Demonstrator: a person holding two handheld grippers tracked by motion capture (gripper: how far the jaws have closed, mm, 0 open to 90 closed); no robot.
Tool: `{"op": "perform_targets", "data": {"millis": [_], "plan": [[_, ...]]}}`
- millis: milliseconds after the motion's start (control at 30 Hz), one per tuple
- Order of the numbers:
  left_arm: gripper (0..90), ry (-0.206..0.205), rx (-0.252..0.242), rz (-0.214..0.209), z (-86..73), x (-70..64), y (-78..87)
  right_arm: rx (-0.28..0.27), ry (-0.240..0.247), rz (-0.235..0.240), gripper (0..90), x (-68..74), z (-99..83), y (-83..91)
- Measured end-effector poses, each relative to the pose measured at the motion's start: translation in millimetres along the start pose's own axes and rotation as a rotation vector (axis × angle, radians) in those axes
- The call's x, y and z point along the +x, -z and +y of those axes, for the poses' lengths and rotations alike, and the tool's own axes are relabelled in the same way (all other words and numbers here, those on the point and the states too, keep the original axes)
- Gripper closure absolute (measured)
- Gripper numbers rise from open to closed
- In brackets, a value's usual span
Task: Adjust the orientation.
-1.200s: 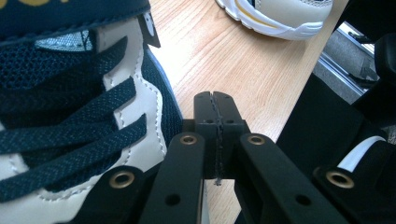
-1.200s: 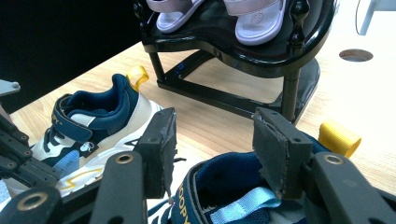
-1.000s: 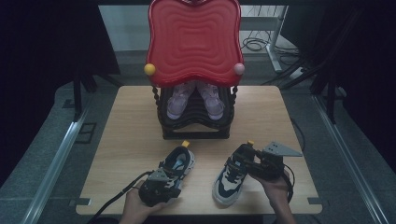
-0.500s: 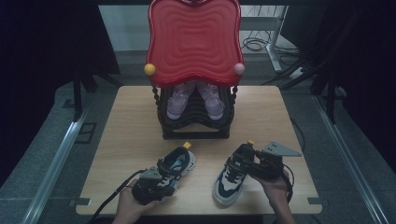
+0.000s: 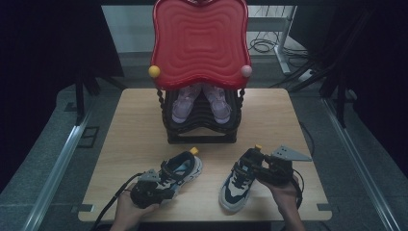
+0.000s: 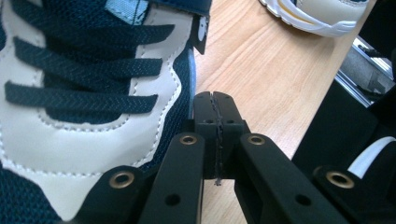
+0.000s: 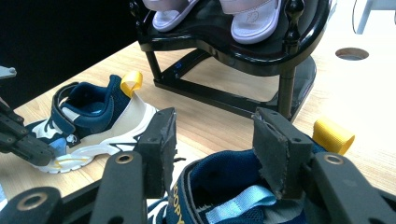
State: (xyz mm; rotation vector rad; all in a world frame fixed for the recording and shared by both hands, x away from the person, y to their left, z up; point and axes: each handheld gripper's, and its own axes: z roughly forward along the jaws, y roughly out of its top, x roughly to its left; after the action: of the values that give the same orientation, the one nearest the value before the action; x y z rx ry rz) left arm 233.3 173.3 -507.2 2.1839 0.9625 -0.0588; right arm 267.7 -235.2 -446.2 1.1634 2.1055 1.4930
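Observation:
Two navy and cream sneakers lie on the wooden table (image 5: 134, 125). Against the toe end of the left sneaker (image 5: 182, 168) rests my left gripper (image 5: 164, 182). In the left gripper view, that gripper (image 6: 215, 100) is shut, its jaws pressed together beside the laced upper (image 6: 84, 93) with nothing visible between them. My right gripper (image 5: 251, 161) sits over the heel end of the right sneaker (image 5: 235, 185). The right gripper (image 7: 212, 135) is open in its own view, with its jaws on either side of that shoe's opening (image 7: 224, 182), near the yellow heel loop (image 7: 332, 135).
A black shoe rack (image 5: 199, 130) under a red wavy panel (image 5: 199, 43) stands at the table's far middle and holds a pair of pink sandals (image 5: 185, 103). Dark curtains flank the table. A round hole (image 7: 351, 53) pierces the tabletop beyond the rack.
My left gripper has slid a little back and to the left along the left sneaker. The right gripper and both shoes have hardly moved.

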Motion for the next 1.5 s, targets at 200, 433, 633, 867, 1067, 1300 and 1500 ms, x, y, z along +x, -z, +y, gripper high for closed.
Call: {"op": "perform_targets", "data": {"millis": [200,433,633,867,1067,1300,1500], "plan": [[90.0,0.011,-0.012,0.009,-1.5,5.6,3.4,0.002,0.0,0.001,49.6,0.1,-0.1,-0.6],[90.0,0.029,-0.021,0.013,-3.0,11.6,7.0,0.001,-0.001,0.0,49.6,-0.1,-0.1,-0.4],[90.0,0.045,-0.034,0.027,-4.5,17.8,10.5,0.0,-0.001,0.0,49.6,-0.4,-0.1,-0.1],[90.0,0.069,-0.05,0.061,-6.4,27.2,15.2,0.002,-0.002,-0.001,49.6,-0.2,-0.3,-1.1],[90.0,0.091,-0.065,0.076,-6.6,35.6,17.7,0.006,0.004,0.001,49.6,0.2,-0.8,-2.7],[90.0,0.108,-0.076,0.087,-6.1,43.9,19.8,0.007,0.002,0.0,49.6,0.3,-0.8,-3.0],[90.0,0.122,-0.082,0.093,-4.1,50.1,20.5,0.009,0.003,0.002,49.5,0.6,-1.1,-4.1]]}}
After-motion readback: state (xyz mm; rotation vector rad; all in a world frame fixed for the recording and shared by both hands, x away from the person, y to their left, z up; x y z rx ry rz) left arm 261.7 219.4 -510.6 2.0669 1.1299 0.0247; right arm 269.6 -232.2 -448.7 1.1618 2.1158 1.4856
